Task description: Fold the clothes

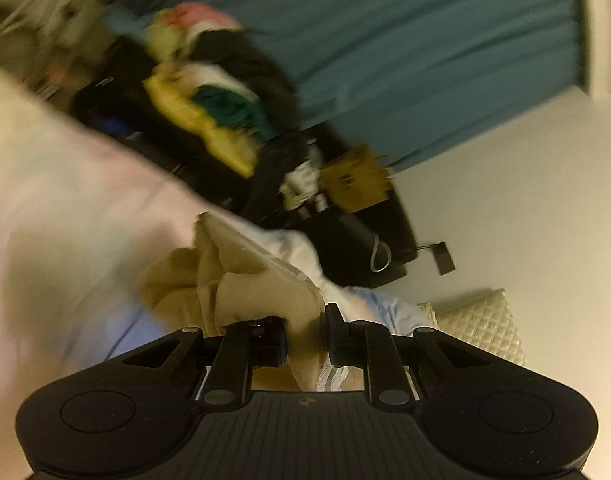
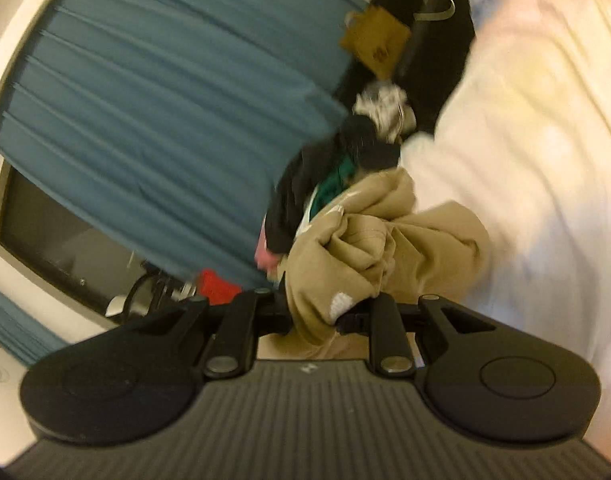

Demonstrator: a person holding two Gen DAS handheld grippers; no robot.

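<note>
Left gripper (image 1: pixel 305 338) and right gripper (image 2: pixel 315 314) each clamp the tan garment (image 2: pixel 385 248); advise spreading toward 3 and 9 o'clock, keeping tension even.

Dim, warm indoor light with a yellowish cast in both views. Heavy motion blur across the teal curtain (image 1: pixel 425 40), the heap of clothes (image 1: pixel 209 112) and the pale bedding (image 1: pixel 65 200); edges smeared into streaks. Sharp only close in: the black body of the left tool (image 1: pixel 305 340) and the right tool (image 2: pixel 313 316), with the tan garment (image 2: pixel 365 248) half crisp between them. Strong fisheye bending, straight lines curved, corners cut off to dark. Bedding washed out toward white in the right wrist view. Soft shadows only, no hard glare.
</note>
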